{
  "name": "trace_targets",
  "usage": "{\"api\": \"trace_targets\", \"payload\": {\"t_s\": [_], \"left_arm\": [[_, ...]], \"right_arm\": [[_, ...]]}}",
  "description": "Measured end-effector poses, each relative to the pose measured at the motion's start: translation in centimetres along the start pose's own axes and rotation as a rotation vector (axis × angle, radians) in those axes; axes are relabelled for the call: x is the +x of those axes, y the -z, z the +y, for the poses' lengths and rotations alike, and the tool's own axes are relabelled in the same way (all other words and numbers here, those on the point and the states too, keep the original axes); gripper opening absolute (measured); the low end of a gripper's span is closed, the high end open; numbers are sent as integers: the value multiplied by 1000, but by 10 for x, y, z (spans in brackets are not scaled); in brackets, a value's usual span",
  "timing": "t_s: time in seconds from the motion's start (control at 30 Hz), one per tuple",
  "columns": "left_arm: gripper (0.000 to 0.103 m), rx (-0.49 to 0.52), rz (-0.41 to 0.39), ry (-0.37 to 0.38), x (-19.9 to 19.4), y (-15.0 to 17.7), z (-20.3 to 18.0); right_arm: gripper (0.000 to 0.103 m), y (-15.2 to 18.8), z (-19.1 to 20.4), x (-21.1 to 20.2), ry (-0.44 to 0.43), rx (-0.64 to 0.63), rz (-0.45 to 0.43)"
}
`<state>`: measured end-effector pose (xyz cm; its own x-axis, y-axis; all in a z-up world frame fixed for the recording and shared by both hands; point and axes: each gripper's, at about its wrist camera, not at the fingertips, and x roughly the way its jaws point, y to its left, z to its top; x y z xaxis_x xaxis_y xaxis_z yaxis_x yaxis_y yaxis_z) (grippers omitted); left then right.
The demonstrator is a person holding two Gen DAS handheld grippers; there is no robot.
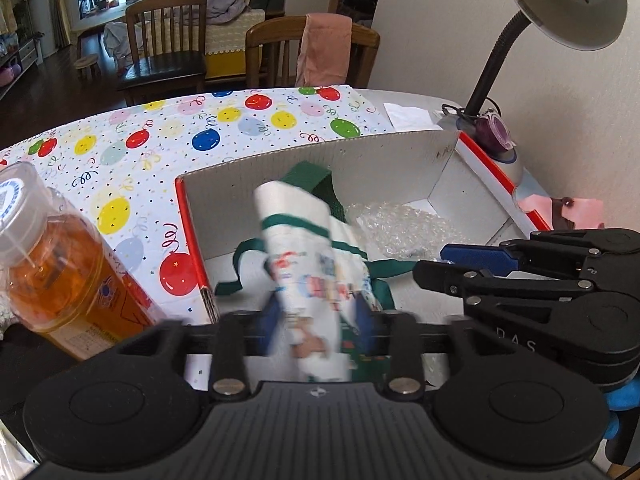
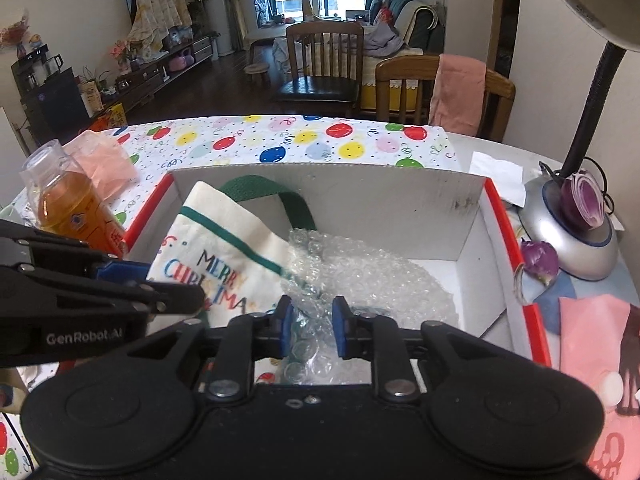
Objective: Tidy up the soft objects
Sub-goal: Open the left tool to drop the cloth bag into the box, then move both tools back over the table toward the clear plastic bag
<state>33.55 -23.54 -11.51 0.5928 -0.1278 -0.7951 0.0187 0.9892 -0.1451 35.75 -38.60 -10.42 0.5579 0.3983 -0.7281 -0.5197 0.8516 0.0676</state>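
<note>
Cream woven-cloth tote bag with green webbing straps (image 2: 224, 236), crinkly glossy clear bubble wrap (image 2: 360, 280), matt grey corrugated cardboard box with red edges (image 2: 360, 196), smooth balloon-print tablecloth (image 2: 280, 140), matt black plastic hand-held gripper (image 2: 312, 330)

Left hand-held gripper (image 1: 318, 320): blue pads drawn in close against cloth pinched between them; image blurred at the fingers. Body is seen level in the right wrist view, reaching in from the left.

Right hand-held gripper (image 2: 313, 326): fingers (image 2: 285, 326) held slightly apart, a narrow gap visible between the blue pads. It is seen from the side in the left wrist view, at right.
</note>
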Motion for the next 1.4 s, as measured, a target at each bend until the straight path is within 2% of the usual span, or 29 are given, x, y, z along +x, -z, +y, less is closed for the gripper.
{"api": "trace_targets", "payload": {"t_s": [0.03, 0.13, 0.2, 0.4, 0.67, 0.77, 1.03, 1.13, 1.33, 1.4], "left_arm": [[63, 0, -1, 2, -1, 1, 1], [64, 2, -21, -12, -7, 3, 2], [67, 0, -25, 1, -11, 4, 4], [68, 18, -74, 13, -32, 7, 4], [68, 48, -175, 37, -77, 14, 13], [68, 55, -209, 48, -97, 18, 19], [68, 63, -286, 66, -153, 30, 44], [79, 54, -297, 67, -170, 35, 60], [81, 37, -320, 60, -197, 50, 97], [85, 44, -322, 57, -206, 56, 109]], "right_arm": [[27, 0, 1, -1, -1, 0, -2], [33, 0, -1, -6, 2, 18, -9], [43, 0, -2, -12, 0, 32, -17], [55, -4, 0, -33, 3, 43, -48], [63, -9, 14, -77, 8, 64, -121], [64, -11, 25, -92, -1, 68, -147], [75, -17, 61, -124, -31, 85, -217], [78, -18, 76, -131, -41, 84, -235], [86, -15, 115, -136, -56, 64, -253], [89, -13, 128, -135, -64, 62, -254]]}}
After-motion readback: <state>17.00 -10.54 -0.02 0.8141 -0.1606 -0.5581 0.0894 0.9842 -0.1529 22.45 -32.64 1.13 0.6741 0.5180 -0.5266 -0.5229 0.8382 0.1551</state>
